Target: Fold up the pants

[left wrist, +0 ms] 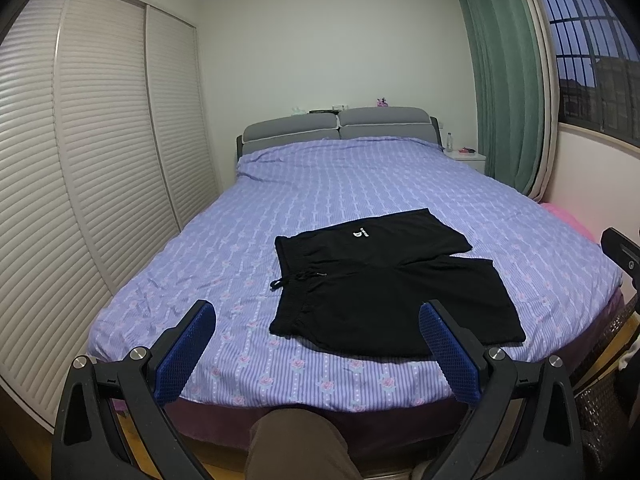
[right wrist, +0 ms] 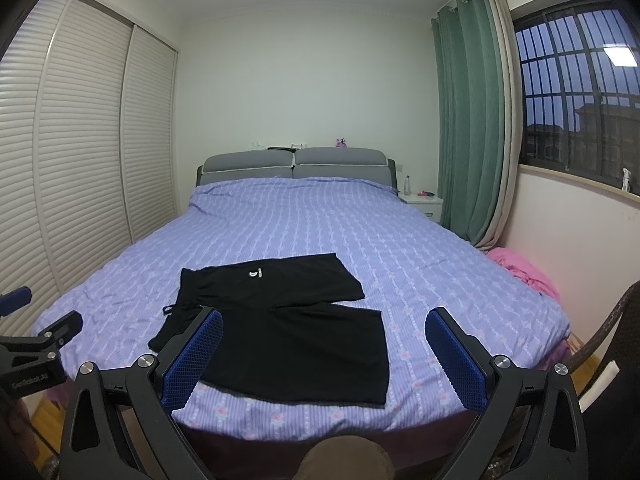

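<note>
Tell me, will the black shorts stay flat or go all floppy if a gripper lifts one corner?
Probably floppy: the black shorts lie limp and flat on the bed sheet, like thin soft cloth. The rest would likely droop and drag. The loose drawstring may dangle.

Black shorts (left wrist: 384, 288) flat, unfolded on bed nr foot edge (waistband left, legs right, drawstring loose).

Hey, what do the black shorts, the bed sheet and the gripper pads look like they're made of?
Black shorts: soft matte knit, probably cotton jersey; it lies limp, with a gathered drawstring waist.
Bed sheet: thin woven cloth, likely cotton; printed stripes and small creases.
Pads on the left gripper: blue, probably rubber, with a gridded texture.
</note>
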The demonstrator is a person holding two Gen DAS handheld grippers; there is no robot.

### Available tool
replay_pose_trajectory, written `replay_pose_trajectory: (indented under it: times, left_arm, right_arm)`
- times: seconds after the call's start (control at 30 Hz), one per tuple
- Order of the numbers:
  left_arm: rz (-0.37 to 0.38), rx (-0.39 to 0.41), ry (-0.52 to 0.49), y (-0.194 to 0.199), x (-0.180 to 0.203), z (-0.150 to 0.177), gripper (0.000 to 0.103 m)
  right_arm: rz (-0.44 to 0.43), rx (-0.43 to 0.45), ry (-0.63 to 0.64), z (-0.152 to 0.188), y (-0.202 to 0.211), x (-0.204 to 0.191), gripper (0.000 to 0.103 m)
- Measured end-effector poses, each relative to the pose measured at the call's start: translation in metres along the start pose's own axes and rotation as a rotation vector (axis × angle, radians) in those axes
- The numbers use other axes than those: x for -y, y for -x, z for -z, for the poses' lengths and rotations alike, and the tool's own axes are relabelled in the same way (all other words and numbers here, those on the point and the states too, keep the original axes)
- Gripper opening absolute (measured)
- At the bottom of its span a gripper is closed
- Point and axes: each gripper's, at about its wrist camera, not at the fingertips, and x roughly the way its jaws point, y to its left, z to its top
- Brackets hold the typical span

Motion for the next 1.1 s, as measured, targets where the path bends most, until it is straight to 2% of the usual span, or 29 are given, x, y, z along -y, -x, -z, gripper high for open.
replay_pose_trajectory:
  times: [0.33, 0.63, 0.93, 1.1]
  left_arm:
    - [-0.005, -0.011, -0.001, -0.035, 0.002, -0.017, 0.103]
    - [-0.003, -0.022, -0.004, -0.092, 0.005, -0.042, 0.103]
    - [-0.022, -0.02, 0.02, -0.164, -0.001, -0.072, 0.103]
    - [-0.042, -0.028, 0.021, -0.214, 0.0, -0.09, 0.103]
  right_arm:
    - [0.004, -0.004, 0.014, -0.007, -0.031, 0.0, 0.103]
    - [0.012, -0.026, 0.032, -0.023, -0.083, -0.004, 0.103]
    - [0.005, -0.044, 0.045, -0.045, -0.152, -0.011, 0.103]
    - [-0.043, -0.091, 0.028, -0.059, -0.21, -0.015, 0.103]
